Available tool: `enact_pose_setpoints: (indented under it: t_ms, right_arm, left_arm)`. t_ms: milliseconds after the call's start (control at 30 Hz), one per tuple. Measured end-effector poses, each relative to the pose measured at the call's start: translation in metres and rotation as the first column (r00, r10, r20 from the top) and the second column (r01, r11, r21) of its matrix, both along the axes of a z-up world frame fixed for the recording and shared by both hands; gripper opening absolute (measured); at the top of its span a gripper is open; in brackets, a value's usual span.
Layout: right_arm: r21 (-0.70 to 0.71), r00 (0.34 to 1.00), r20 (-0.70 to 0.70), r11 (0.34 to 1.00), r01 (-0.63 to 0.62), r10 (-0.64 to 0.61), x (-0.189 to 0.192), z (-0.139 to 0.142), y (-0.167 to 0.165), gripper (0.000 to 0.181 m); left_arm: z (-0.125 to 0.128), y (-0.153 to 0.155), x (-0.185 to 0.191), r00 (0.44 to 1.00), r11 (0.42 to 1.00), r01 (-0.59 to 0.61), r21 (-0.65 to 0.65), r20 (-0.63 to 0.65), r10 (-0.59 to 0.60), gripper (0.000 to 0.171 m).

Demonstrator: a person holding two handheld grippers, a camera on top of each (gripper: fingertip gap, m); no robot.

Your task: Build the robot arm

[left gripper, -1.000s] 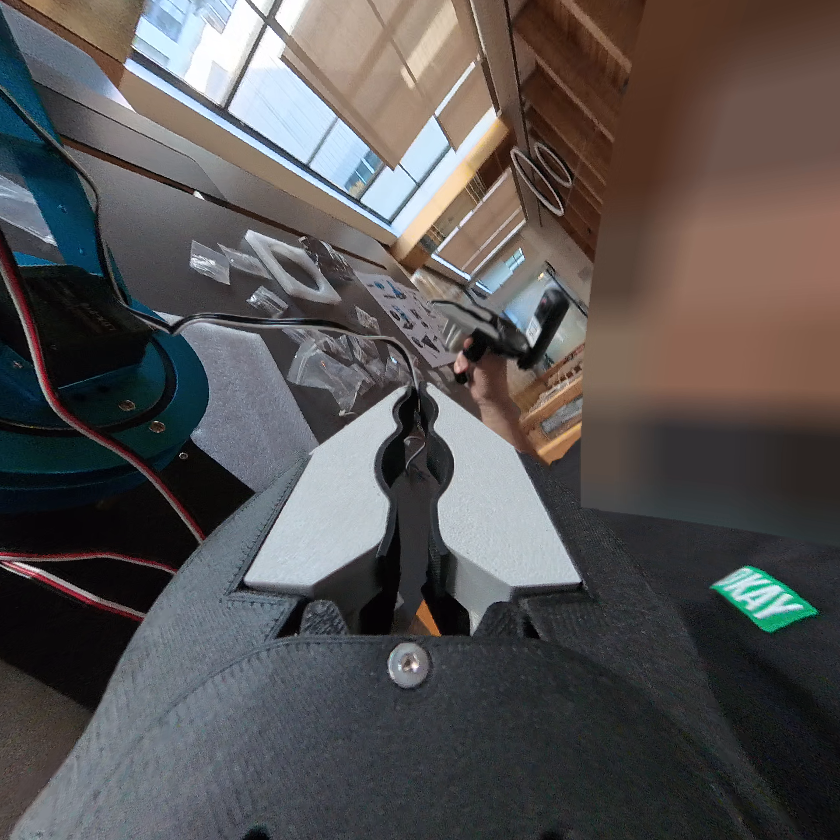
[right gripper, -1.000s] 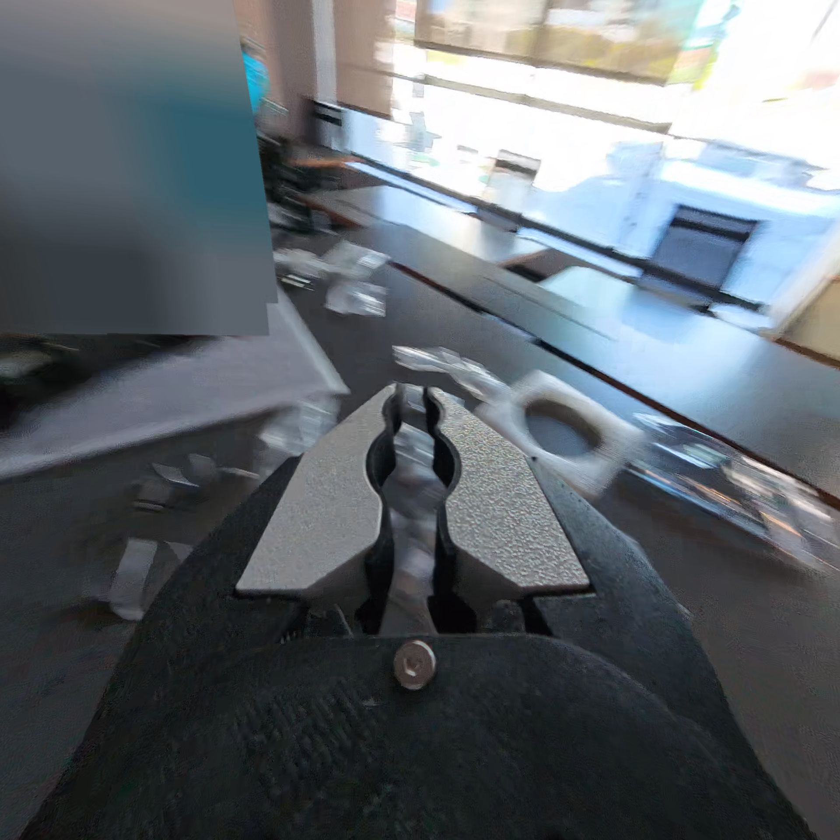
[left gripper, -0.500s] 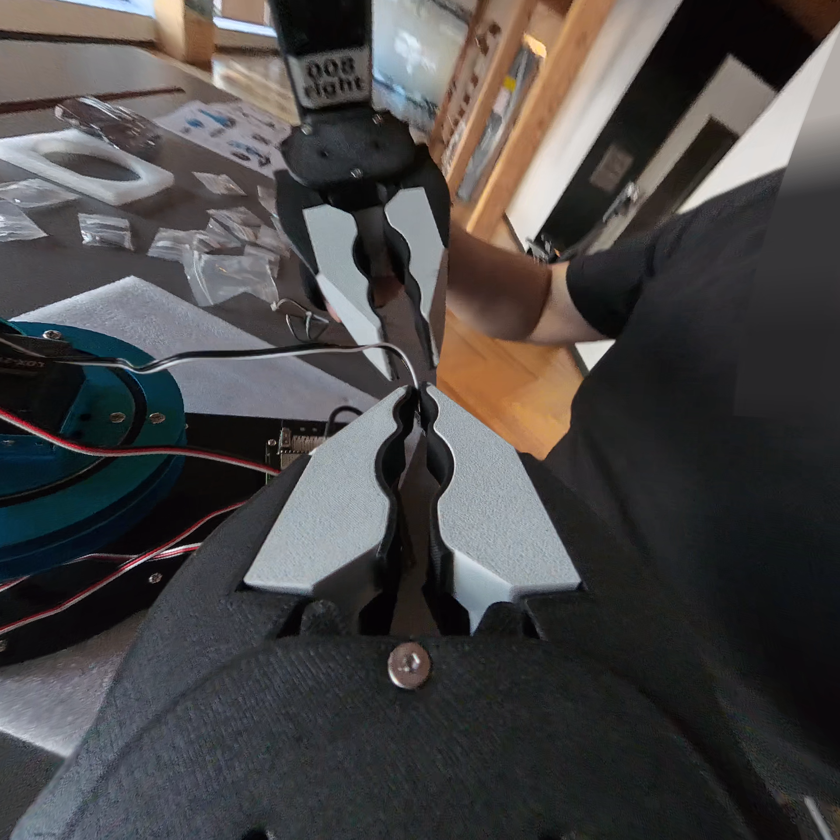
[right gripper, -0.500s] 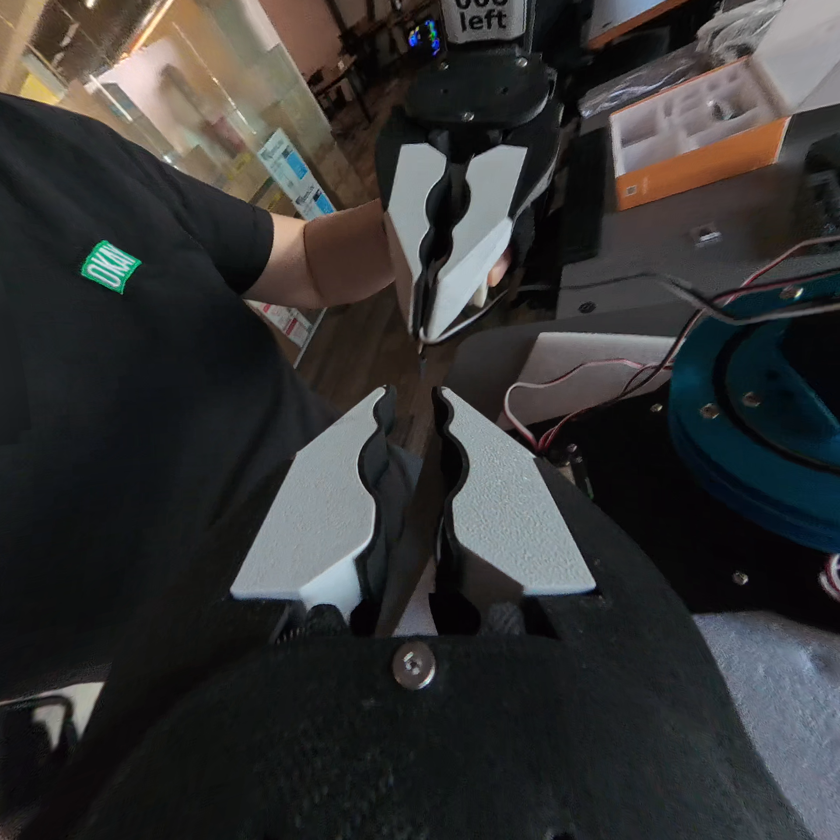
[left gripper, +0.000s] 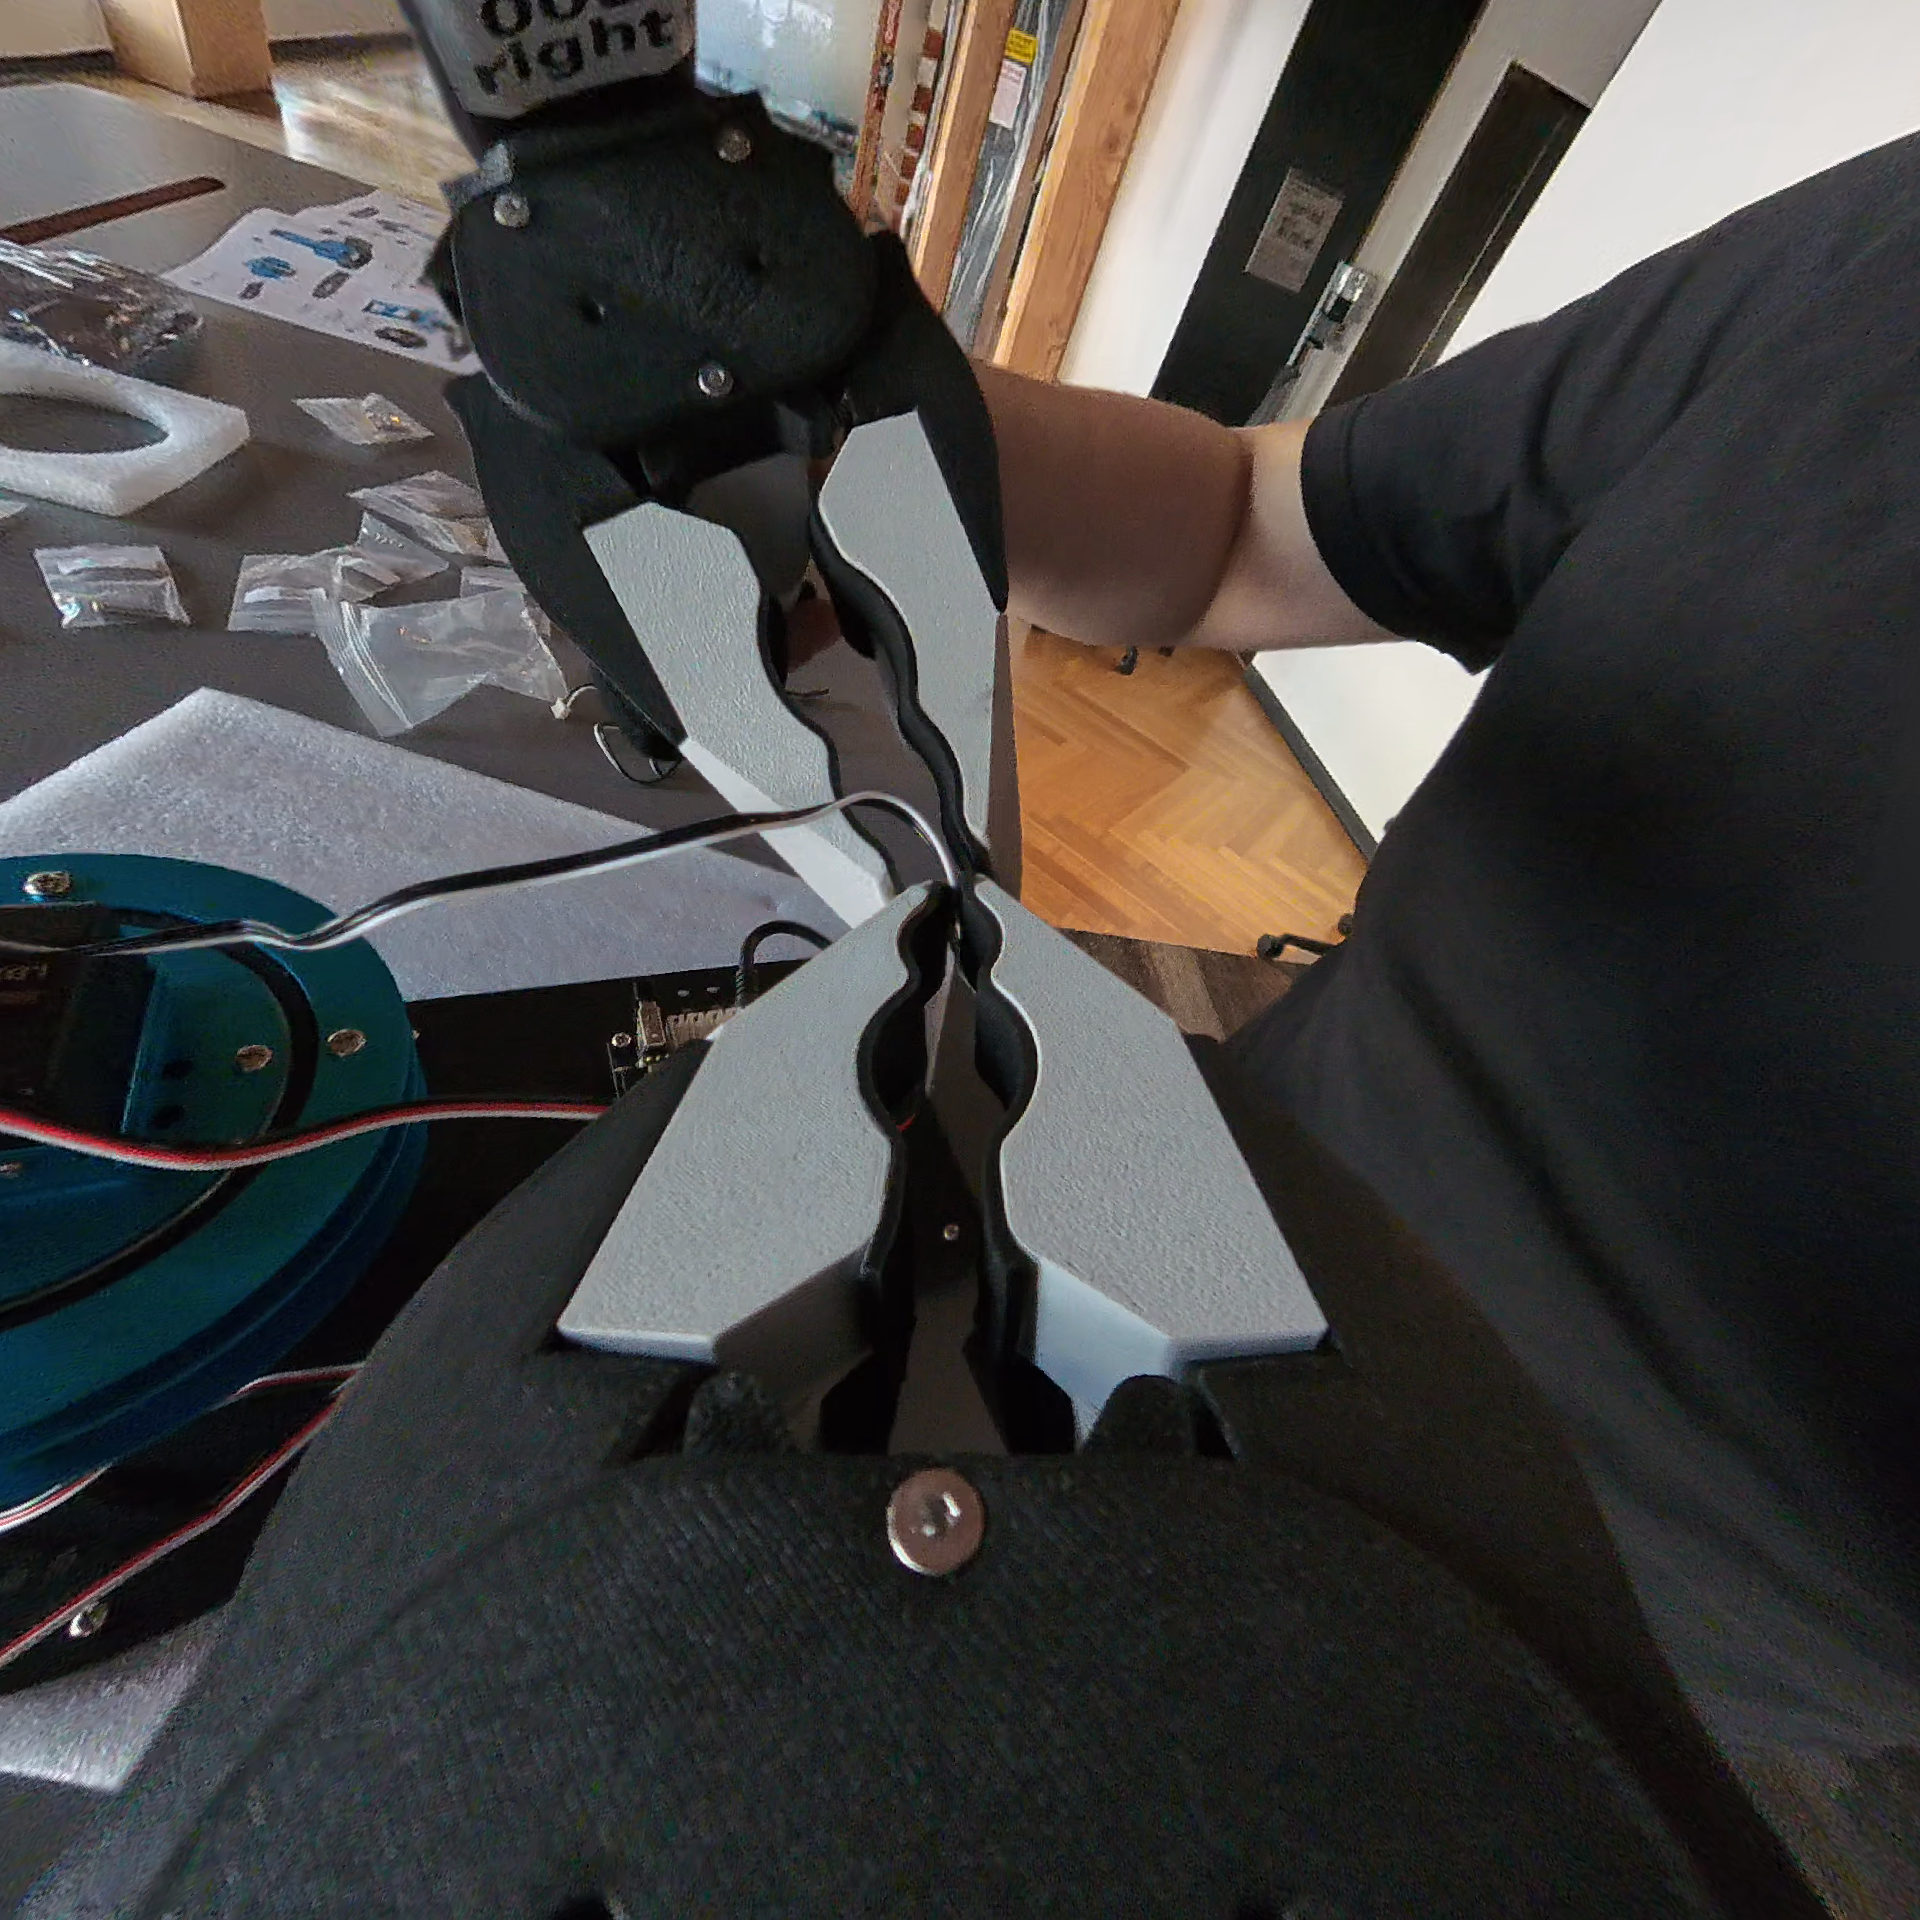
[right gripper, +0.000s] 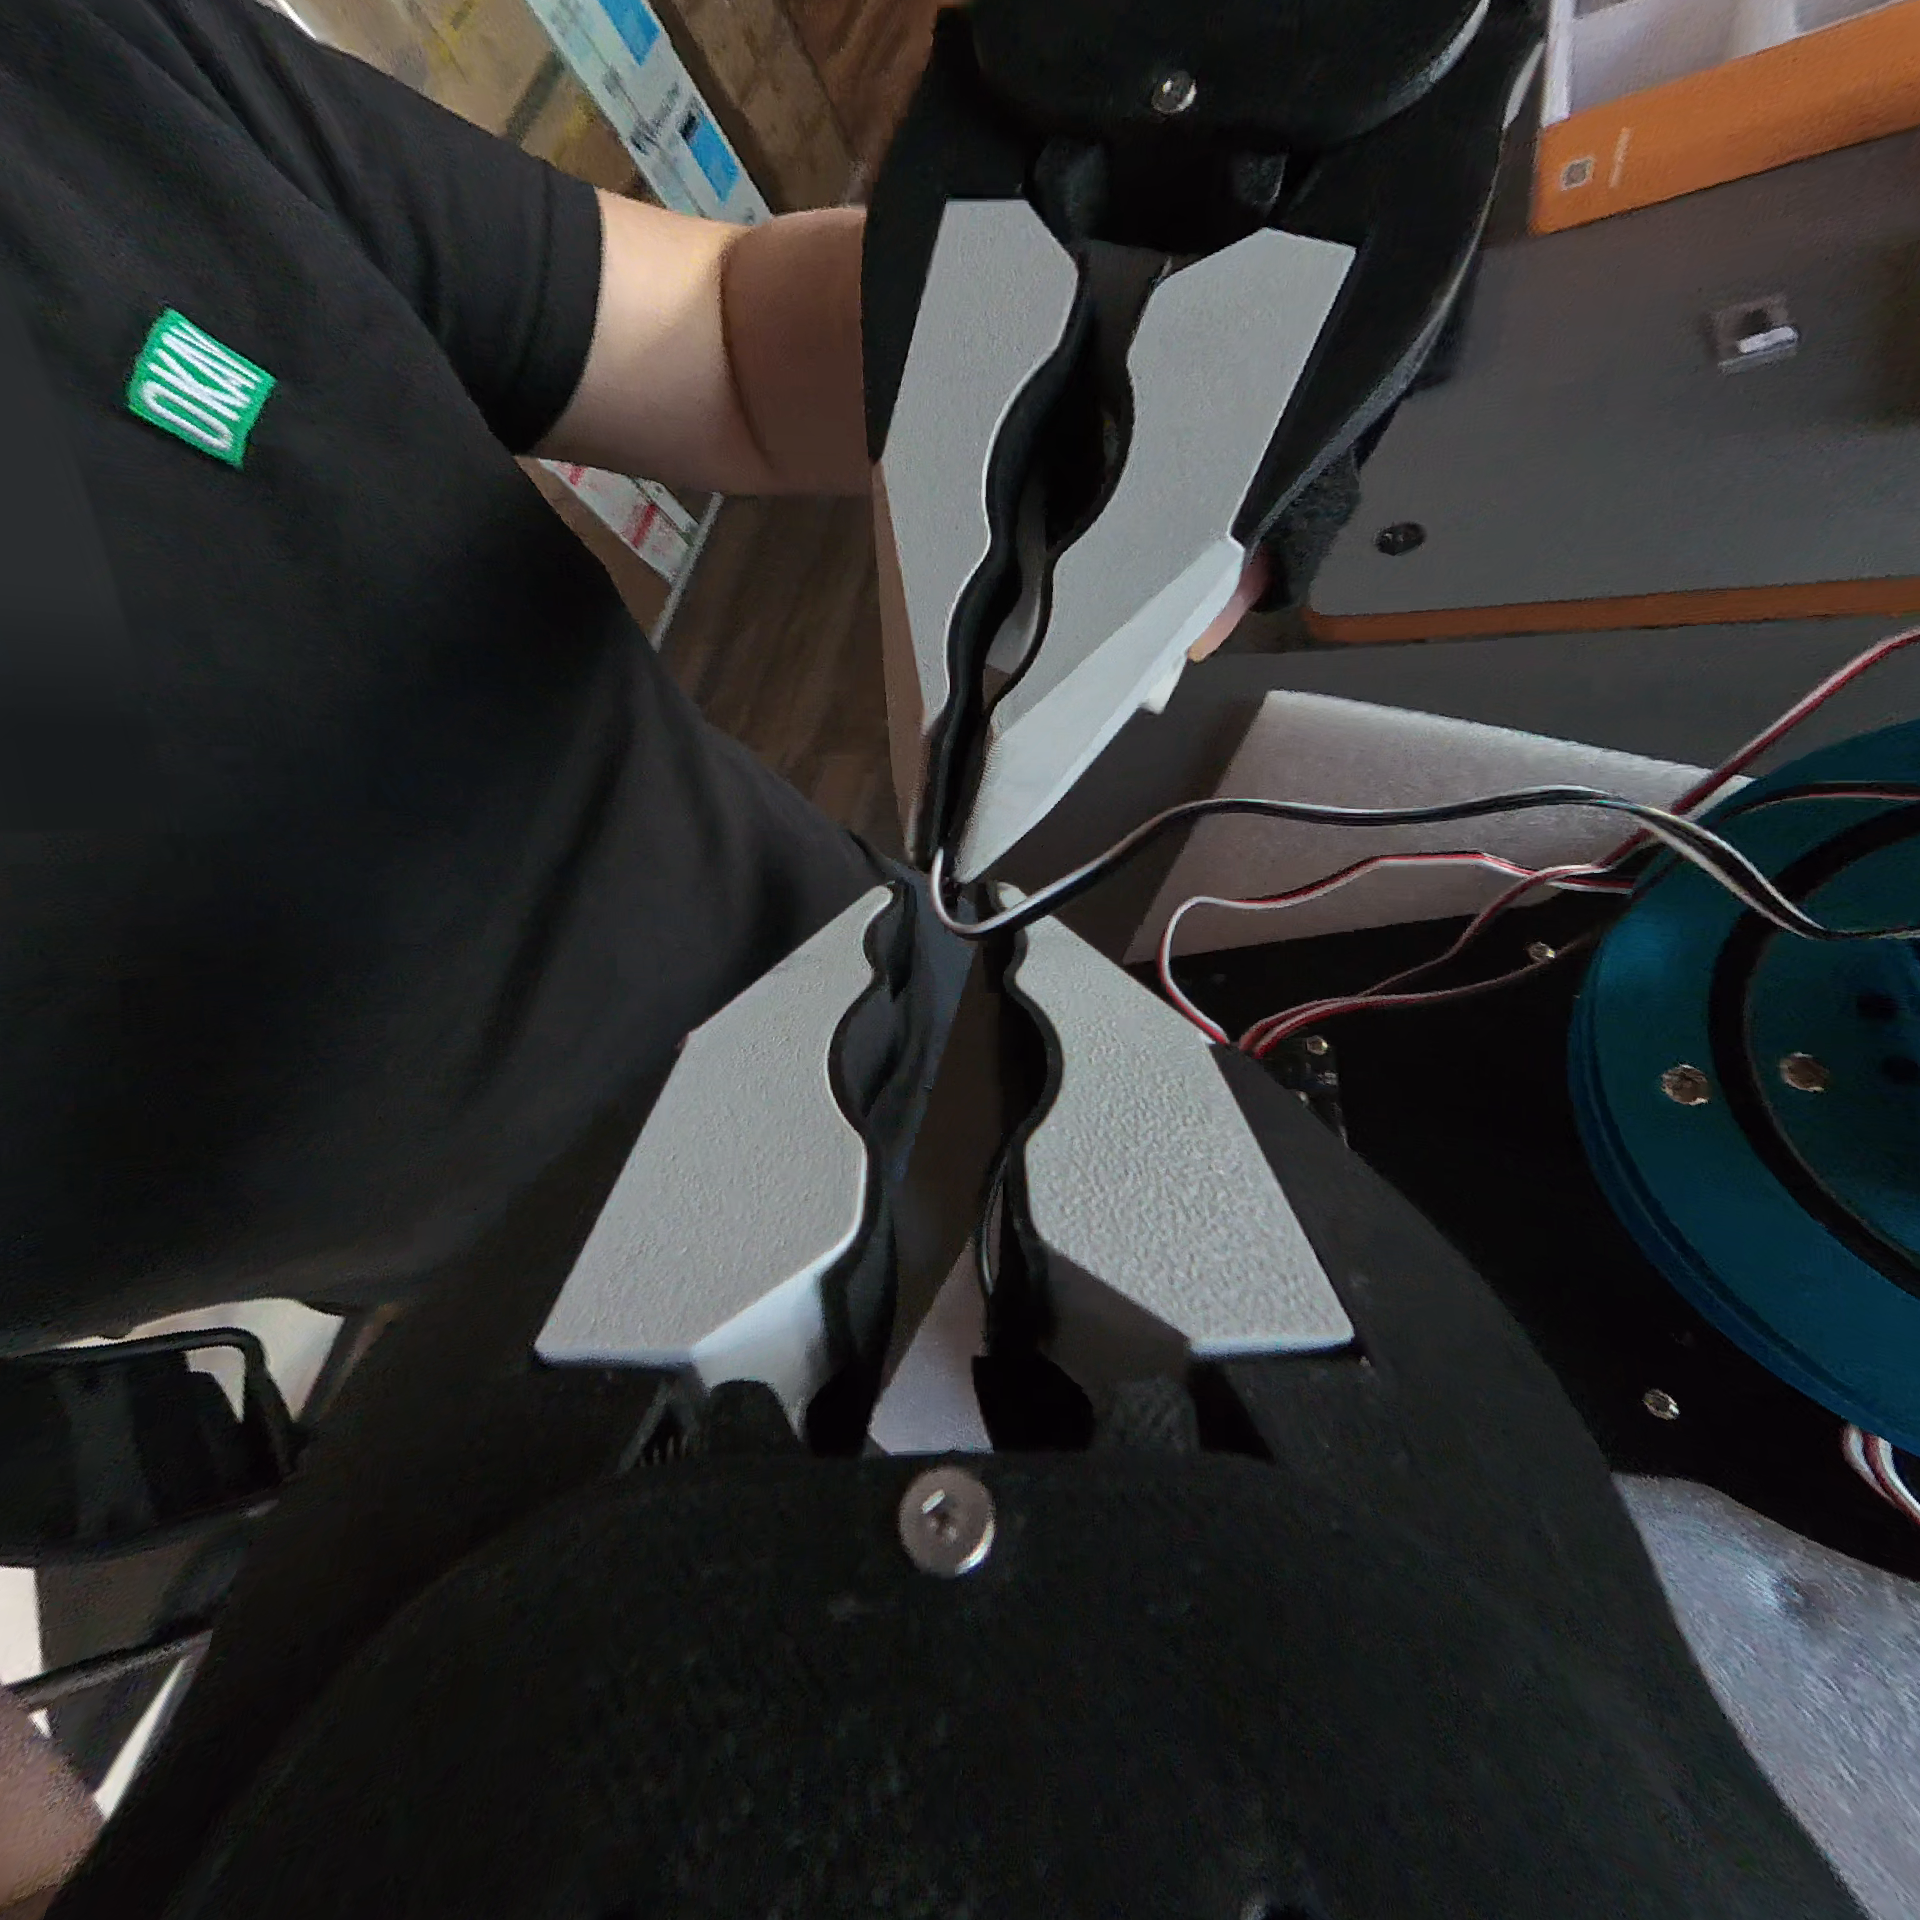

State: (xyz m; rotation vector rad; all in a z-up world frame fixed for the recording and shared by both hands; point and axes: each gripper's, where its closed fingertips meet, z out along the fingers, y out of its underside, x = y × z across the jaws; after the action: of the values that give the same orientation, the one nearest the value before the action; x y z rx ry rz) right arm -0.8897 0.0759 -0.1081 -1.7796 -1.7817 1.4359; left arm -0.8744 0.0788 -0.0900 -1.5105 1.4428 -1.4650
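My left gripper (left gripper: 951, 896) is shut on a thin black-and-white cable (left gripper: 582, 868), pinched at its fingertips. The cable runs left to a blue round base (left gripper: 343, 1101). My right gripper (left gripper: 923, 881) comes in from above, tip to tip with the left one. In the right wrist view my right gripper (right gripper: 951, 909) stands narrowly open with the cable (right gripper: 1299, 810) crossing between its tips. The left gripper (right gripper: 935, 852) hangs from the top there. The blue base (right gripper: 1662, 1143) lies to the right.
Red-white-black wires (left gripper: 312, 1143) trail over the base and a black board (left gripper: 520, 1039). A white foam sheet (left gripper: 312, 790), small plastic bags (left gripper: 436, 644) and a foam frame (left gripper: 104, 457) lie on the dark table. An orange box (right gripper: 1714, 135) stands behind. A person's black shirt (left gripper: 1558, 935) fills the right. Left and right tips are no more than a few centimetres apart.
My right gripper has swung round from the table and closed in on the left gripper's tips, until the cable lies between its fingers. The left gripper has kept its hold on the cable.
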Motion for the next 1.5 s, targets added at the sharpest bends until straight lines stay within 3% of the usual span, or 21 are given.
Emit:
enact_pose_setpoints:
  t_ms: [200,267,300,467,600,700,833,900,967,1033,1067,1133,1200,1267,1400,1500]
  right_arm:
    - [-0.056,0.998,-0.054,0.998,0.016,-0.019,0.005,-0.001,0.002,0.0]
    - [-0.076,0.993,-0.107,0.996,0.043,-0.051,0.005,0.004,0.007,0.0]
    - [-0.09,0.987,-0.142,0.994,0.06,-0.072,0.004,0.008,0.009,0.001]
    - [-0.126,0.961,-0.248,0.988,0.094,-0.123,0.004,0.021,0.014,0.001]
    - [-0.106,0.953,-0.271,0.988,0.112,-0.137,0.0,0.023,0.018,0.001]
    - [-0.091,0.947,-0.278,0.986,0.139,-0.159,-0.002,0.021,0.02,0.0]
    - [-0.07,0.938,-0.281,0.979,0.19,-0.202,0.0,0.015,0.021,0.006]
    - [-0.06,0.932,-0.233,0.96,0.273,-0.28,0.015,0.009,0.025,0.028]
    - [0.038,0.918,-0.107,0.921,0.388,-0.382,0.056,-0.009,0.02,0.02]
    - [0.279,0.846,0.035,0.818,0.502,-0.532,0.123,-0.047,0.012,0.019]
    - [0.384,0.801,0.102,0.766,0.515,-0.589,0.158,-0.066,0.004,0.02]
    - [0.413,0.745,0.252,0.765,0.494,-0.617,0.203,-0.097,-0.027,0.02]
    - [0.386,0.721,0.331,0.785,0.485,-0.608,0.219,-0.115,-0.048,0.024]
    - [0.469,0.711,0.36,0.776,0.422,-0.604,0.226,-0.128,-0.053,0.023]
    - [0.514,0.706,0.379,0.77,0.377,-0.599,0.225,-0.131,-0.056,0.011]
    - [0.46,0.689,0.402,0.784,0.417,-0.602,0.225,-0.13,-0.057,0.022]
  left_arm:
    - [-0.001,0.003,0.006,1.0,0.997,-0.015,-0.072,-0.016,0.014,0.0]
    - [0.005,0.007,0.0,0.994,0.988,-0.106,-0.111,0.019,0.108,0.027]
    - [0.007,0.009,-0.005,0.985,0.981,-0.162,-0.108,0.048,0.168,0.028]
    - [-0.005,0.008,-0.01,0.931,0.933,-0.355,-0.062,0.063,0.358,0.022]
    - [0.0,0.01,-0.004,0.925,0.928,-0.362,-0.087,0.094,0.369,0.001]
    - [-0.005,0.01,-0.001,0.93,0.931,-0.355,-0.083,0.073,0.36,0.006]
    - [-0.013,0.01,0.002,0.935,0.935,-0.352,-0.037,0.031,0.353,0.0]
    - [-0.014,0.007,0.002,0.942,0.941,-0.336,-0.034,0.019,0.336,0.0]
    - [-0.013,0.004,-0.001,0.943,0.942,-0.332,-0.04,0.023,0.333,0.0]
    - [-0.01,0.002,-0.008,0.942,0.942,-0.331,-0.045,0.036,0.333,0.0]
    - [-0.008,0.001,-0.012,0.941,0.942,-0.332,-0.05,0.048,0.335,0.0]
    - [-0.003,-0.001,-0.021,0.939,0.941,-0.333,-0.066,0.069,0.337,0.0]
    - [0.002,0.0,-0.028,0.937,0.94,-0.333,-0.077,0.084,0.339,0.0]
    - [0.009,0.0,-0.033,0.936,0.941,-0.33,-0.082,0.099,0.337,0.0]
    - [0.025,-0.002,-0.038,0.936,0.945,-0.315,-0.087,0.135,0.324,0.0]
    - [0.026,-0.003,-0.039,0.939,0.947,-0.315,-0.066,0.123,0.321,0.0]
